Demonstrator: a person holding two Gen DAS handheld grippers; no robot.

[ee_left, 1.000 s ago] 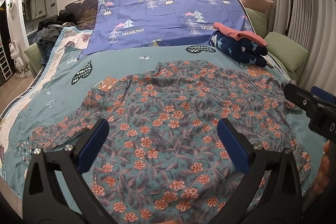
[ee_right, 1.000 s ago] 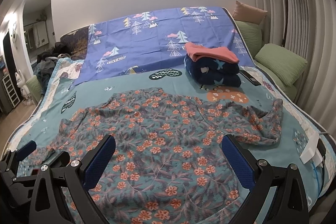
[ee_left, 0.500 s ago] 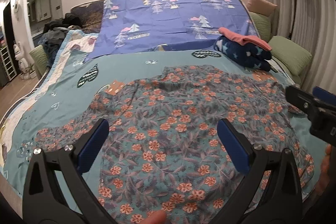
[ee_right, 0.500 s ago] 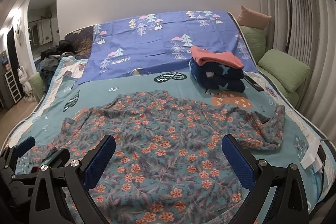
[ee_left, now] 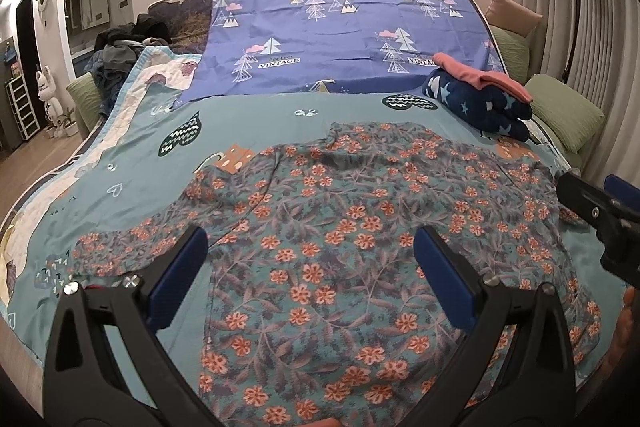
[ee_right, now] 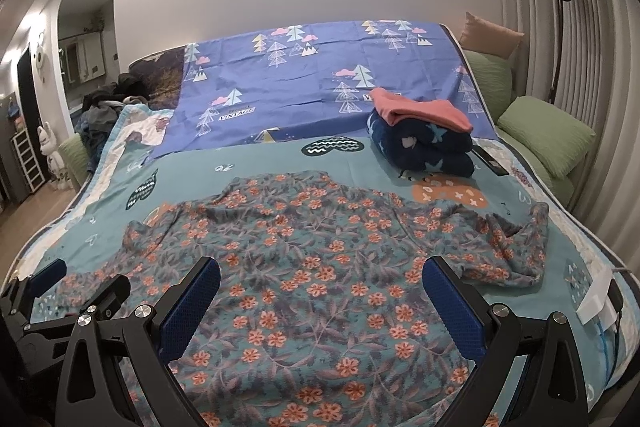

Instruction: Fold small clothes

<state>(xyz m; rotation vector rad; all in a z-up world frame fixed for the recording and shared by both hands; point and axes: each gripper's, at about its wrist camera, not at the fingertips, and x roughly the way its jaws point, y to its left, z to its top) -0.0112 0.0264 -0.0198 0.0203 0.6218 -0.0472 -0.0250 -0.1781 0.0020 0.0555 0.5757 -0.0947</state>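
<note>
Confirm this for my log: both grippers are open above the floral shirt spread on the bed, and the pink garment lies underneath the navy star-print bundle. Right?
Not quite. The pink garment lies on top of the navy star-print bundle, as the right wrist view shows. The rest holds: left gripper and right gripper are open above the floral shirt.

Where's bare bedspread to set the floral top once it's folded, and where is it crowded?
Bare teal bedspread lies between the floral top and the purple sheet, left of the folded stack. A bare strip also runs left of the top's left sleeve. Crowded: the stack's corner, the bunched right sleeve, the clothes pile far left.
</note>
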